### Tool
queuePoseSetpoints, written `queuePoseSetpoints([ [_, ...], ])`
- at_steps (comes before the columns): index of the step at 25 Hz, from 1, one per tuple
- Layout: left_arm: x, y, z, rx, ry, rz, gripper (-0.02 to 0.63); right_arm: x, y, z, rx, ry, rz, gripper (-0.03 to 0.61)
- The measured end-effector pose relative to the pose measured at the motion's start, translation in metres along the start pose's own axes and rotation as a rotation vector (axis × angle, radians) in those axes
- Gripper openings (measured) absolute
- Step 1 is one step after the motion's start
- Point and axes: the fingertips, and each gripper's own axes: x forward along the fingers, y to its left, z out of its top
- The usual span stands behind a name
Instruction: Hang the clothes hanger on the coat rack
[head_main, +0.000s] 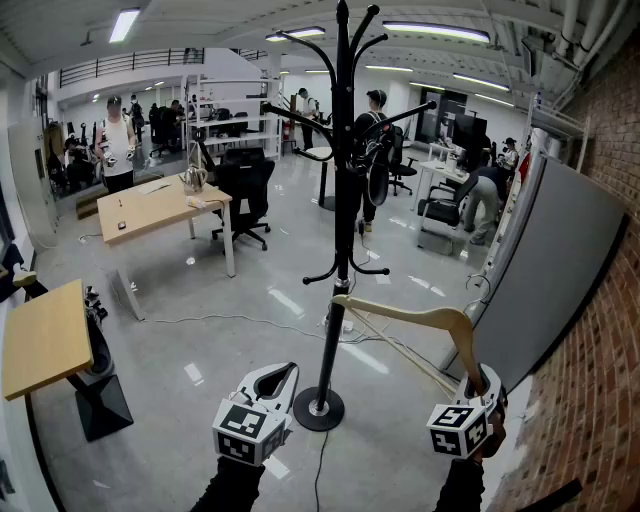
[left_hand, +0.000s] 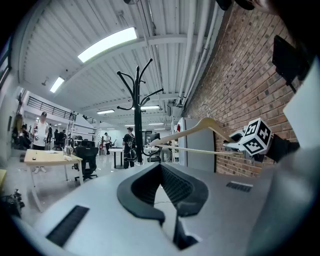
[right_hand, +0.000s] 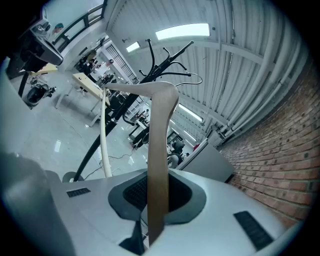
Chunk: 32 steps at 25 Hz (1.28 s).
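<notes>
1. Two grippers, one load: the right gripper (head_main: 478, 385) clamps one arm of the wooden hanger (head_main: 400, 315), carrying it low beside the coat rack (head_main: 345, 200), not yet hung.
2. The left gripper (head_main: 275, 380) has its jaws together on nothing (spare, I judge).
3. Only the right gripper view shows the hook (right_hand: 190, 74) aimed at the rack's branches.

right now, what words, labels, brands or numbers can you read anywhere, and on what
No readable text anywhere.
Left marker cube and right marker cube: square patterns only, no letters.
Clothes hanger in the right claw: no print visible.
Anything farther off is too small and blurred to read.
</notes>
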Motion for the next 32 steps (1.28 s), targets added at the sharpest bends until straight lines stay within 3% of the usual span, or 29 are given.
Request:
queuePoseSetpoints([
  [4, 0.004, 0.020, -0.005, 0.047, -0.028, 0.029, 0.006, 0.004, 0.006, 0.005, 0.001, 0.004, -0.012, 0.052],
  [11, 0.010, 0.022, -0.003, 0.019, -0.017, -0.010, 0.006, 0.007, 0.006, 0.004, 0.000, 0.030, -0.034, 0.052],
  [18, 0.025, 0.032, -0.014, 0.027, -0.014, 0.003, 0.006, 0.022, 0.003, -0.003, -0.011, 0.052, -0.051, 0.052],
  [32, 0.096, 0.067, 0.005, 0.001, -0.015, 0.037, 0.006, 0.125, -0.018, 0.040, -0.042, 0.000, -0.077, 0.052],
])
